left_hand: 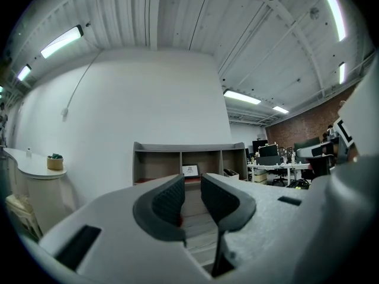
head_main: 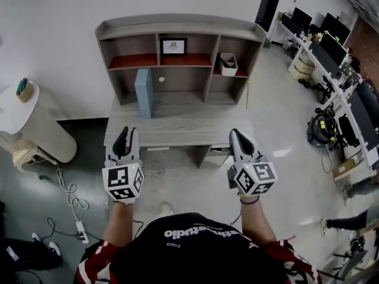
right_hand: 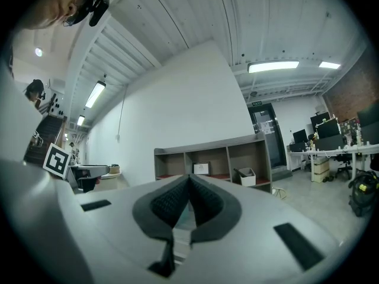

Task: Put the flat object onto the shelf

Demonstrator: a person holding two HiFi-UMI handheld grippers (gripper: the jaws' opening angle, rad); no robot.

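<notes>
A flat light-blue panel (head_main: 144,92) stands upright on the grey desk (head_main: 177,129), in front of the left bay of the shelf unit (head_main: 179,29) with red boards. Both grippers hover level over the desk's front edge, well short of the panel. My left gripper (head_main: 125,132) (left_hand: 192,185) shows a narrow gap between its pads with nothing in it. My right gripper (head_main: 237,136) (right_hand: 189,179) has its pad tips touching and holds nothing. The panel is not visible in either gripper view.
On the shelf sit a framed picture (head_main: 173,46) and a white basket (head_main: 228,64). A round white table (head_main: 18,108) stands at the left, with cables and a power strip (head_main: 81,232) on the floor. Office desks with monitors (head_main: 331,52) line the right side.
</notes>
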